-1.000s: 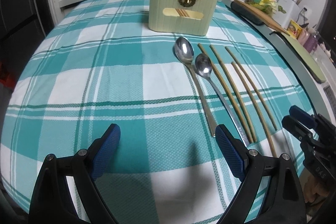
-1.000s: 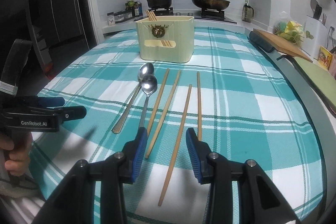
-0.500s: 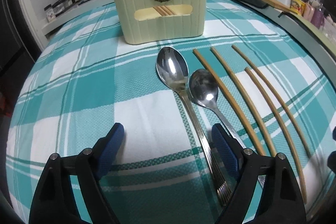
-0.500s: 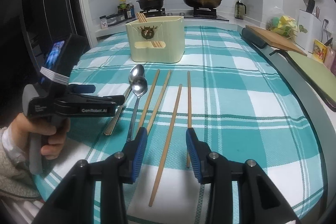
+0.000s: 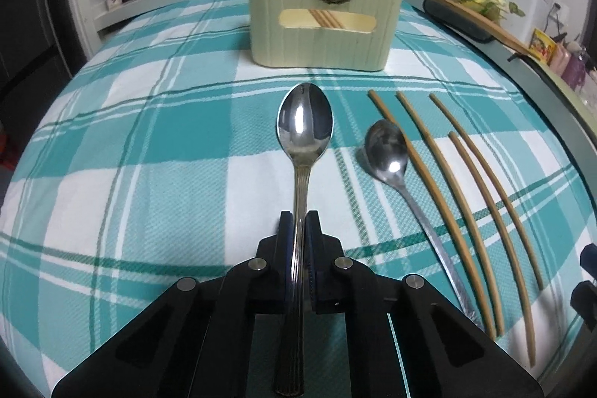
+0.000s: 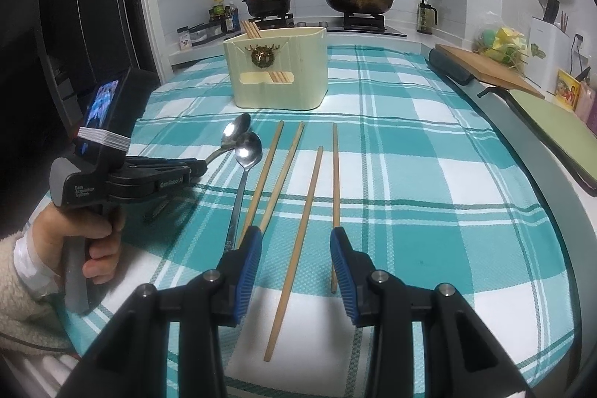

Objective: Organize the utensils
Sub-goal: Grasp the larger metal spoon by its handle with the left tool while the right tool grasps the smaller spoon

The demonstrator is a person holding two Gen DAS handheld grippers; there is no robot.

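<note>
Underneath, teal-checked tablecloth [image 5: 149, 174]; left tongs [image 5: 297, 230] clamping large spoon [image 5: 304, 125], right tongs [image 6: 294, 250] apart, empty.

The left gripper [image 5: 298, 226] is made of black plastic. Its two fingers have blue pads [image 5: 285, 248] with tiny ridges on the inner sides. Round silver screws [image 5: 257, 263] sit on its arms. Seen from the right, it has a grey handle [image 6: 74, 278] and a black box on top with a small lit screen [image 6: 99, 107]. White bands go round the box. White letters are printed on its side. The hand [image 6: 93, 241] on the handle comes out of a fluffy cream sleeve [image 6: 22, 301].

The right gripper [image 6: 294, 271] looks the same: black arms, blue ridged pads [image 6: 246, 267] and silver screws [image 6: 212, 274].
</note>
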